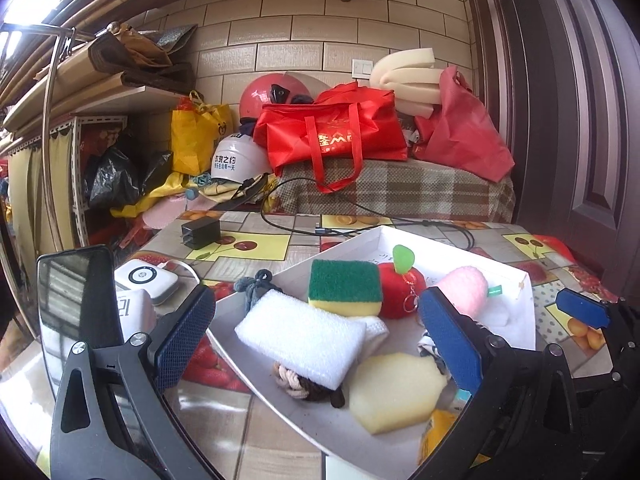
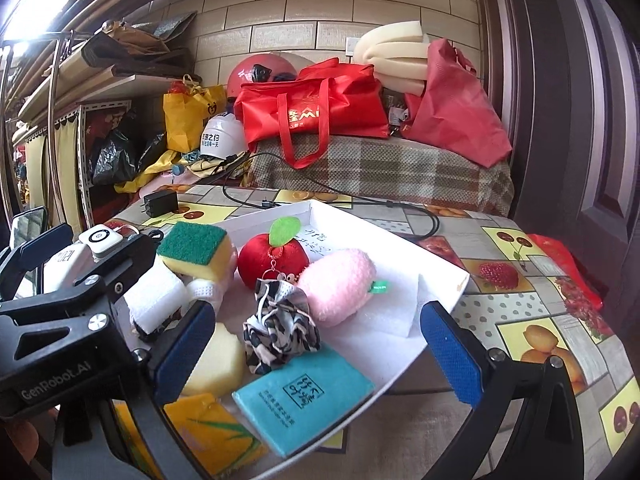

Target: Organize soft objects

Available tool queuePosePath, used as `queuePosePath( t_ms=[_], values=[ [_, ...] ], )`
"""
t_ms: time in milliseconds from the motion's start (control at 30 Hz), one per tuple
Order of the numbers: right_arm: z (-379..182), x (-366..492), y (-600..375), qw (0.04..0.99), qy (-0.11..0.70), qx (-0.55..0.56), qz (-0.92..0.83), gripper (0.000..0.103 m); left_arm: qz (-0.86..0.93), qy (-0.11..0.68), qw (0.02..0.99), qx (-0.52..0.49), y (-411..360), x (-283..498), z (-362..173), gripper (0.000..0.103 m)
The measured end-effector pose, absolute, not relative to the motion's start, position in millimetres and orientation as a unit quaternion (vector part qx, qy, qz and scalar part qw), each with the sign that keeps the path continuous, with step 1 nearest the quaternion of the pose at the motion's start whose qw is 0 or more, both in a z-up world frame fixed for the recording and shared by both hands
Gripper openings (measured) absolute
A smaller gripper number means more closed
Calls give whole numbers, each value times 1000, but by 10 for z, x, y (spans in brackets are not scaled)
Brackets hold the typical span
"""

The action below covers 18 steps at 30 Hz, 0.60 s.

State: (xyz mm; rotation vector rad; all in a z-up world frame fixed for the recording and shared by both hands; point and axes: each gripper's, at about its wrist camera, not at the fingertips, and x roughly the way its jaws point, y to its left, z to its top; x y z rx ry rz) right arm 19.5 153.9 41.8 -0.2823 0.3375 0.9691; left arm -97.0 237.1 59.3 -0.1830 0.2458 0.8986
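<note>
In the white tray (image 2: 440, 256) we see the soft things: a red plush apple (image 2: 272, 266) at its middle, a pink puff (image 2: 340, 286) touching the apple's right, a green-topped sponge (image 2: 196, 250) left of it, a striped scrunchie (image 2: 280, 324) just before it. Our left gripper (image 1: 316, 344) and right gripper (image 2: 320, 354) both gape wide over the tray, holding nothing.

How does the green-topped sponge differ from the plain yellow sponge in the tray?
The green-topped sponge is a two-layer rectangular block, green scouring pad over yellow foam; the plain yellow sponge is one pale yellow piece with angled corners. The green-topped one sits toward the far side of the white tray, next to the red plush apple; the plain one lies at the near side, beside the striped scrunchie. Both lie flat inside the tray, ungripped.
</note>
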Motion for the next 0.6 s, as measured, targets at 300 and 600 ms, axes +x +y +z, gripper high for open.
queuePosePath(
  t_ms=[300, 600],
  values=[
    [411, 118, 1321, 863, 163, -131, 459, 103, 429, 119, 891, -91, 2131, -1078, 585, 103],
    [404, 47, 1062, 865, 164, -127, 458, 103, 413, 117, 898, -91, 1861, -1185, 589, 103]
  ],
)
